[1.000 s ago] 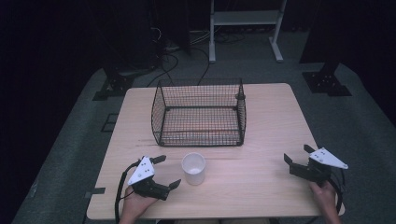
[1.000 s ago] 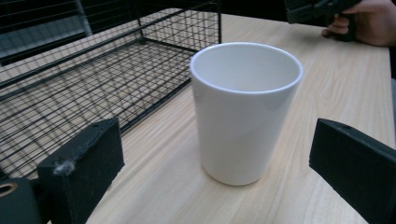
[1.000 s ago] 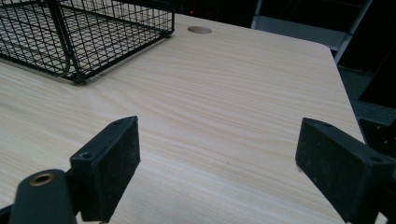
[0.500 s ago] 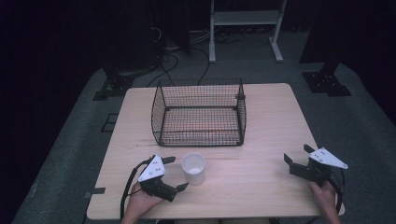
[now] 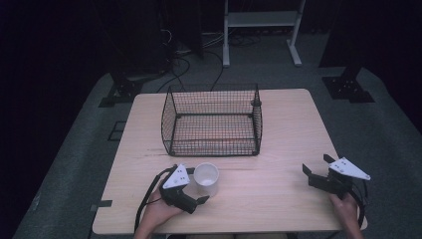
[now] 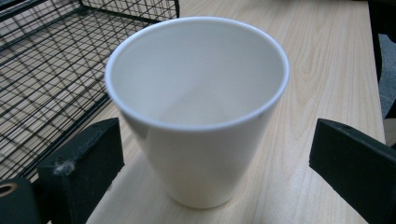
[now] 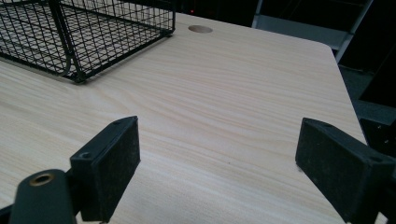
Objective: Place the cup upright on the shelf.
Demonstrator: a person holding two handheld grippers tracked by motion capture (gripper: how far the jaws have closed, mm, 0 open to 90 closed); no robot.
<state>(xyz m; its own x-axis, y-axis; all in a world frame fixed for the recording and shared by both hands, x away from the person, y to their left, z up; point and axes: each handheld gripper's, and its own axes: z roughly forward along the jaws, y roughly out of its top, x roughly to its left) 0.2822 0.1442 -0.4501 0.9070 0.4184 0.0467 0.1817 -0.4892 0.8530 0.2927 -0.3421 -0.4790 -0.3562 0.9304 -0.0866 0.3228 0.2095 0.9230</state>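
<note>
Left gripper view puts the white cup (image 6: 196,112) squarely between the spread jaws of the left hand-held gripper (image 6: 215,172), with a gap on either side, so nothing is clamped yet. High view shows the same cup (image 5: 206,179) standing upright on the desk (image 5: 278,199), just ahead of that left hand-held gripper (image 5: 195,188) and on the near side of the wire basket (image 5: 213,122). The right hand-held gripper (image 5: 317,168) rests well apart at the desk's far right, its jaws also wide open over bare wood.

Likely trouble: the cup tapers toward its base, so a squeeze placed low could let it slip upward or pop out. Closing off-centre could push one wall first and tip or slide the cup toward the basket. Too hard a pinch near the thin rim might deform it.

Its long axis runs vertically, mouth pointing up, narrow base down.
</note>
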